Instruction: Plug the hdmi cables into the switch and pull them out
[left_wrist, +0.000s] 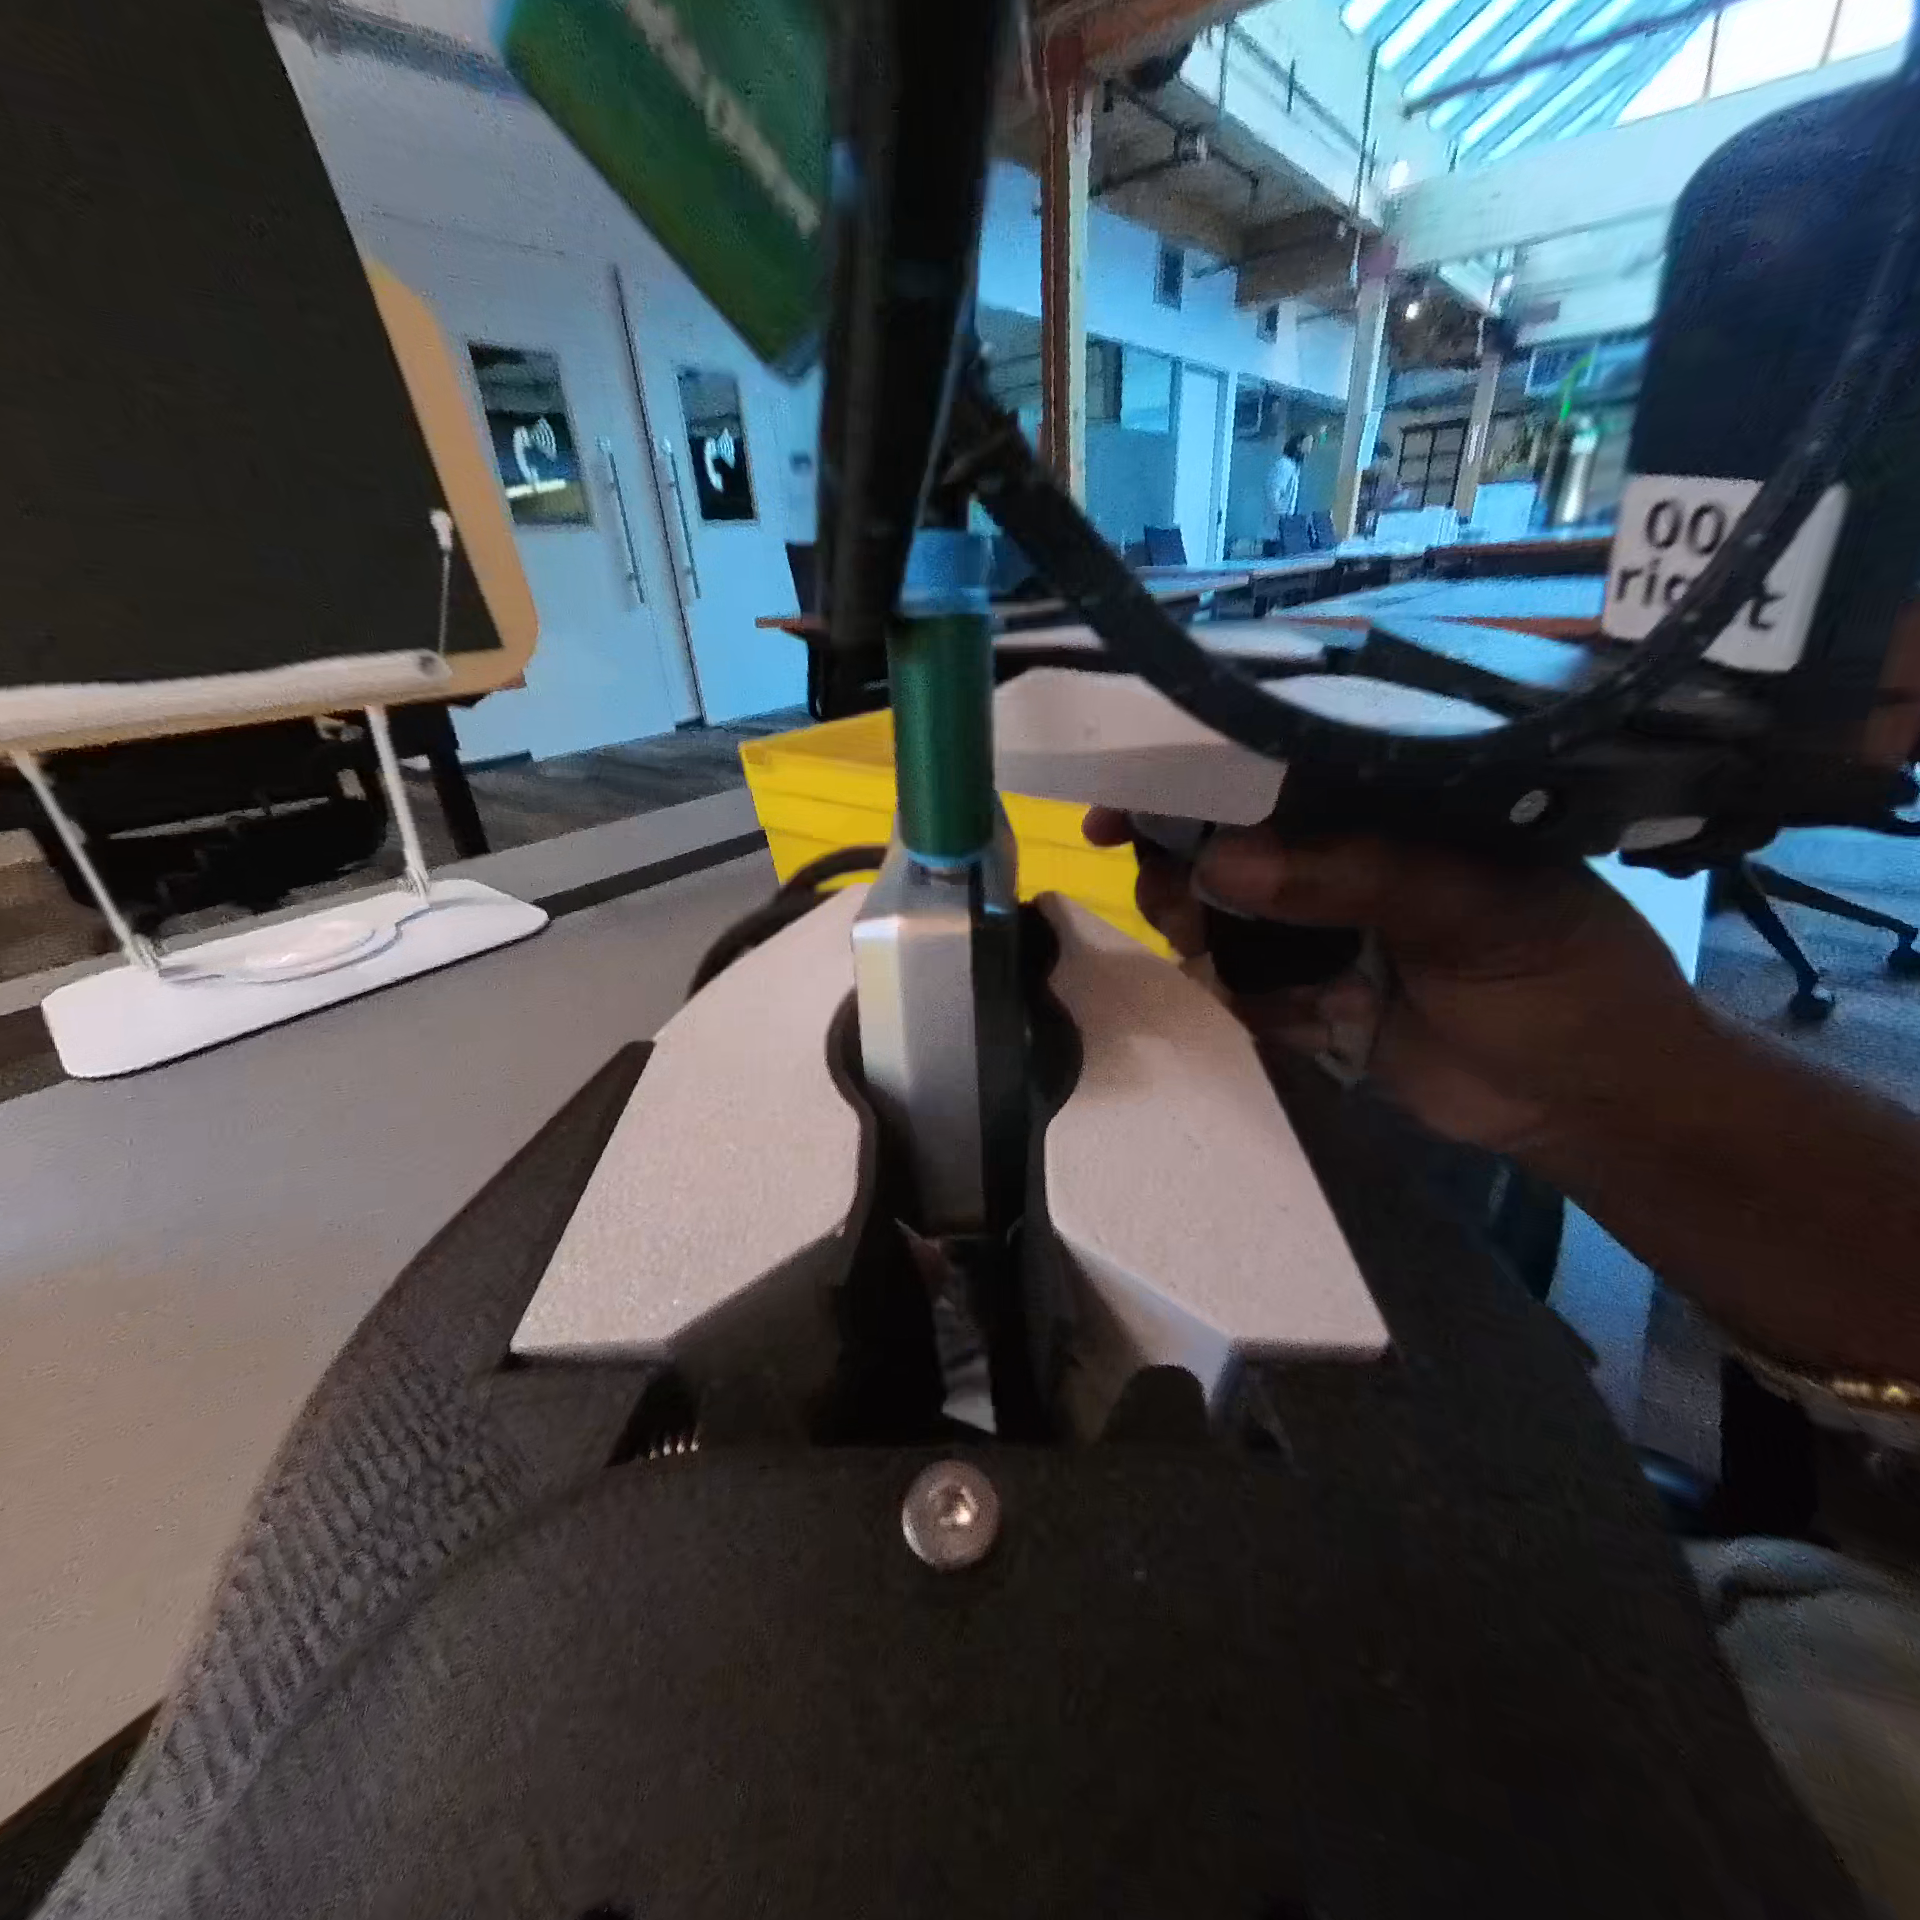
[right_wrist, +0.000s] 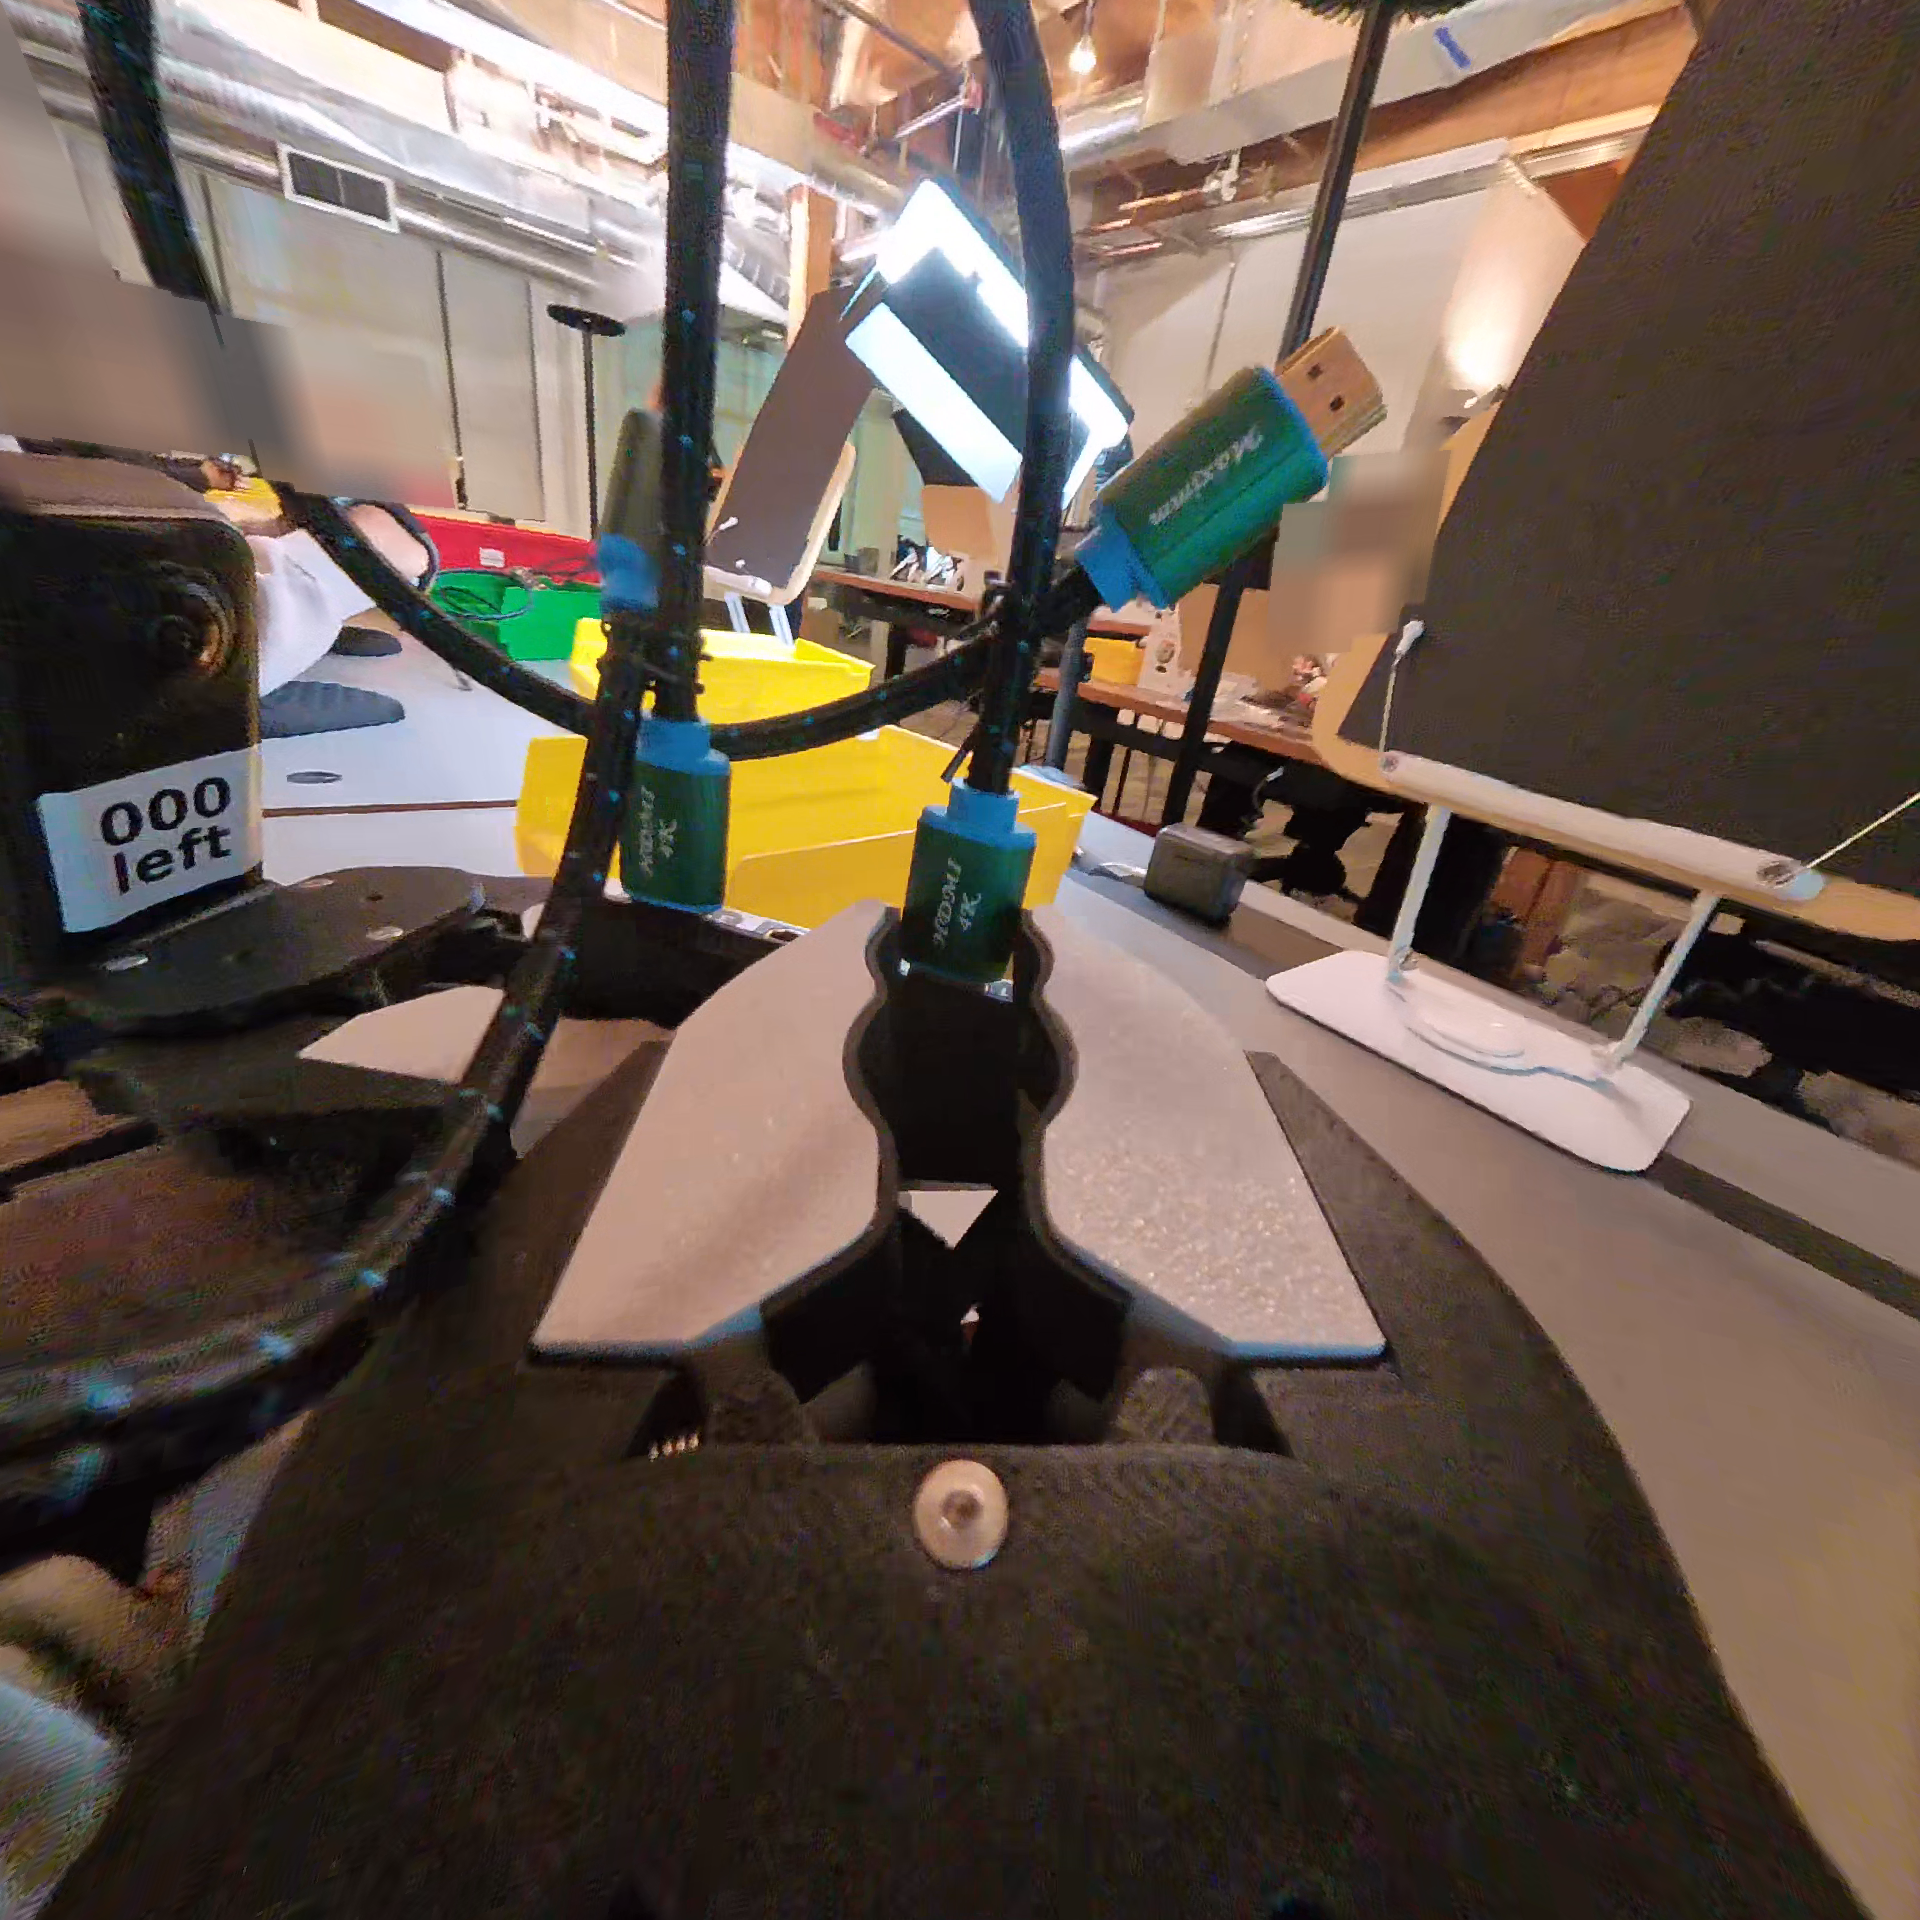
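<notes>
Gripping one silver switch (left_wrist: 920, 1039), the left claw (left_wrist: 951, 1049) (closed) faces three green plugs (right_wrist: 966, 899), one pinched in the right claw (right_wrist: 961, 1029).

Before you: a grey worktop (left_wrist: 260, 1195) carrying a yellow bin (right_wrist: 831, 821) and a dark panel on a white stand (left_wrist: 291, 966). Behind stand white walls with glazed doors (left_wrist: 665, 540), rows of desks (left_wrist: 1455, 603), skylights (left_wrist: 1662, 52), and a bright lamp panel (right_wrist: 977, 343) under exposed ceiling ducts (right_wrist: 416, 125).
</notes>
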